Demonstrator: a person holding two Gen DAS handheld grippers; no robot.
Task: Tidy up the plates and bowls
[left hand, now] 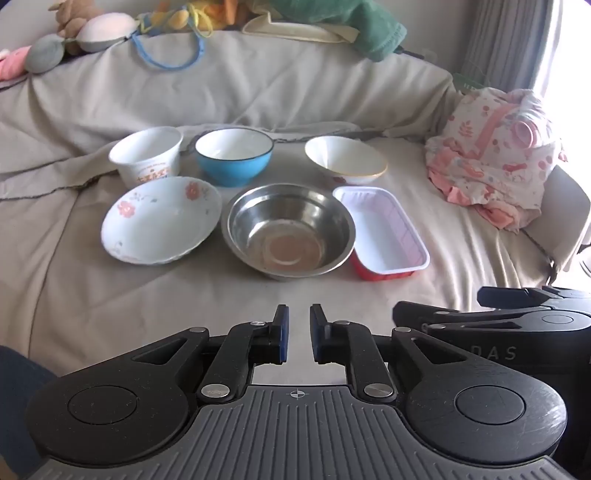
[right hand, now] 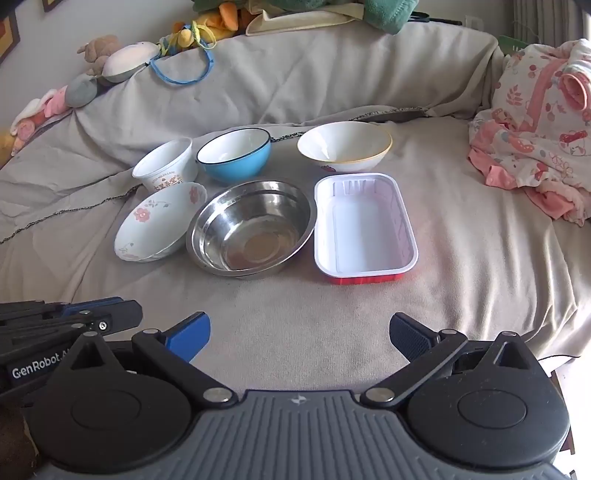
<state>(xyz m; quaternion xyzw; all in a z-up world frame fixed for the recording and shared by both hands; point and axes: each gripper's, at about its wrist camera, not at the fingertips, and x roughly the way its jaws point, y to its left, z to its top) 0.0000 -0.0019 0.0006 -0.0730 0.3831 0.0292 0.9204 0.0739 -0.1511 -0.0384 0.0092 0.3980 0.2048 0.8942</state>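
We see a shiny steel bowl (left hand: 288, 230) empty on the beige sofa cover (left hand: 258, 92); left of it a flowered plate (left hand: 160, 219), right a white-lined red tray (left hand: 384, 230), behind a blue bowl (left hand: 233, 157). Our left gripper (left hand: 298, 338) has jaws nearly together, empty; our right gripper (right hand: 299, 338) spread wide, empty.

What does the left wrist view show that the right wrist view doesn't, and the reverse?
Only the left wrist view: the left gripper from behind, jaws nearly shut and empty.
Only the right wrist view: the right gripper from behind, jaws wide open and empty, plus a picture frame corner.
Both: the steel bowl, floral dish, blue bowl, white cup, cream bowl, red tray, pink clothes.
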